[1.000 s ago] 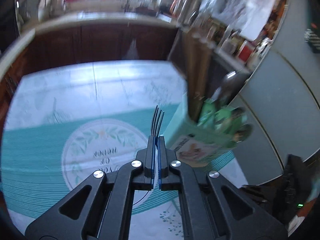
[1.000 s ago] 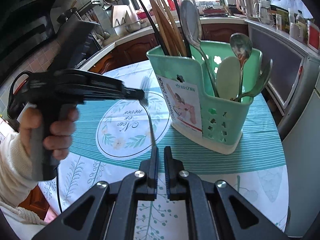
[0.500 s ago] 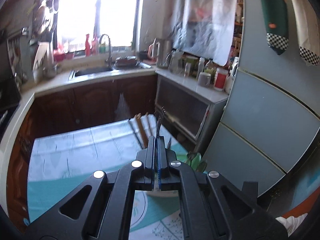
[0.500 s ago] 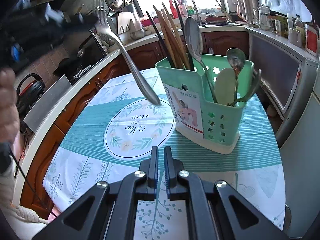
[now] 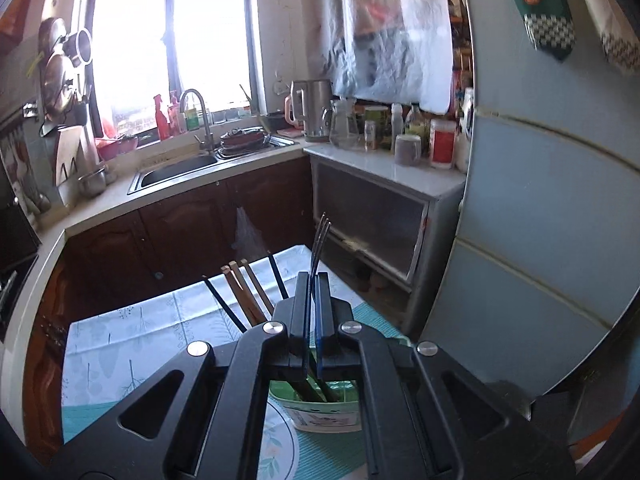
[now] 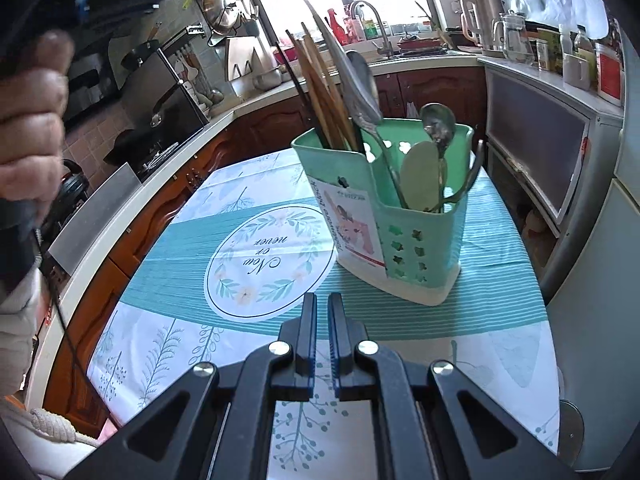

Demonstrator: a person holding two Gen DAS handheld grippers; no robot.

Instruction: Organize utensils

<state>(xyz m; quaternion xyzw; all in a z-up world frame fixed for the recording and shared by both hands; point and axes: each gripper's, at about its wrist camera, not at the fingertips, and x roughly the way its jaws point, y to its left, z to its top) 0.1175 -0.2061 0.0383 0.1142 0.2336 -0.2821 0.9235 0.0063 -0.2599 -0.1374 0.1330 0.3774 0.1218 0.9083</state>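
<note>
My left gripper [image 5: 313, 280] is shut on a metal fork [image 5: 321, 236], tines pointing up and away. It hangs directly above the green utensil caddy [image 5: 320, 412]; the fork's handle [image 6: 320, 24] slopes down toward the caddy's rear compartment. The green caddy [image 6: 416, 232] stands on the table, with chopsticks [image 6: 320, 92] in one compartment and several spoons [image 6: 436, 124] in the other. My right gripper [image 6: 322, 300] is shut and empty, low over the tablecloth in front of the caddy.
The table carries a teal and white cloth [image 6: 256, 264] with a round printed motif. A fridge [image 5: 540, 240] stands right of the table, a cabinet [image 6: 536, 148] behind it. The person's left hand [image 6: 28, 120] fills the right wrist view's left edge.
My left gripper has risen and tilted up, carrying the fork from in front of the caddy to above it. The right gripper has barely moved.
</note>
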